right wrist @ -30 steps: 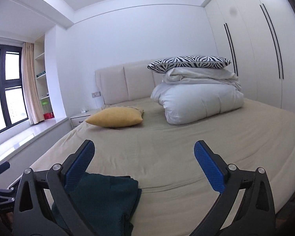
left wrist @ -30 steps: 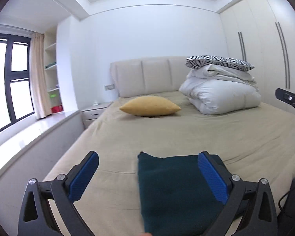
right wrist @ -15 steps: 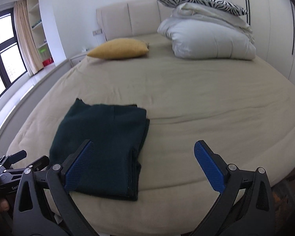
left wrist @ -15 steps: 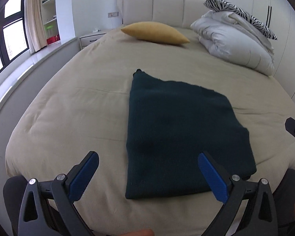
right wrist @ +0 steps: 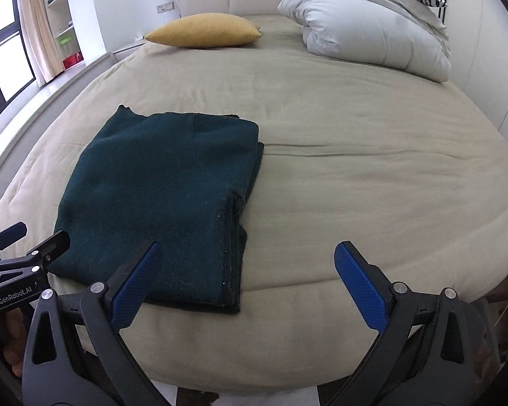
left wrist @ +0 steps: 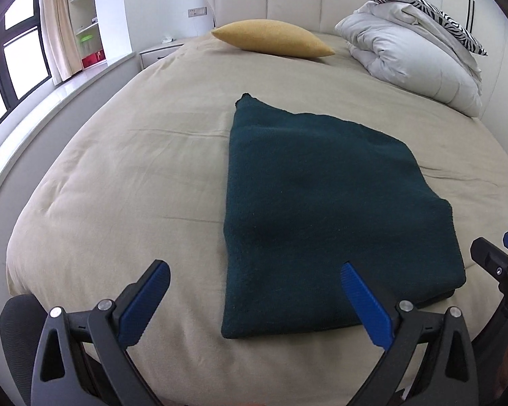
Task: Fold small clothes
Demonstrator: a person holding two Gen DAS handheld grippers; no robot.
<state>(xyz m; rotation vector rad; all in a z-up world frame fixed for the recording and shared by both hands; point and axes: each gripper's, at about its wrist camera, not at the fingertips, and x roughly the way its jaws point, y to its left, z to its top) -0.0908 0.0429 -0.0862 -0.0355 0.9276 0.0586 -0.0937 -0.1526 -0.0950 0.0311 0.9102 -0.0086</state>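
A dark green knitted garment [left wrist: 321, 203] lies folded in a flat rectangle near the foot of the beige bed [left wrist: 135, 169]; it also shows in the right wrist view [right wrist: 162, 196]. My left gripper [left wrist: 254, 301] is open and empty, above the garment's near left corner. My right gripper [right wrist: 247, 284] is open and empty, above the garment's near right edge. The right gripper's tips [left wrist: 504, 257] show at the right edge of the left wrist view. The left gripper [right wrist: 23, 247] shows at the left of the right wrist view.
A yellow cushion [left wrist: 271, 39] lies near the headboard. A folded white duvet [left wrist: 416, 57] with a zebra pillow [left wrist: 423, 3] on top sits at the back right. A nightstand [left wrist: 159, 52], window ledge and window stand on the left; wardrobe doors [right wrist: 491, 50] on the right.
Both cameras have tilted down from the far wall to the bed and moved closer. The whole folded garment is in view now. Both grippers stay open.
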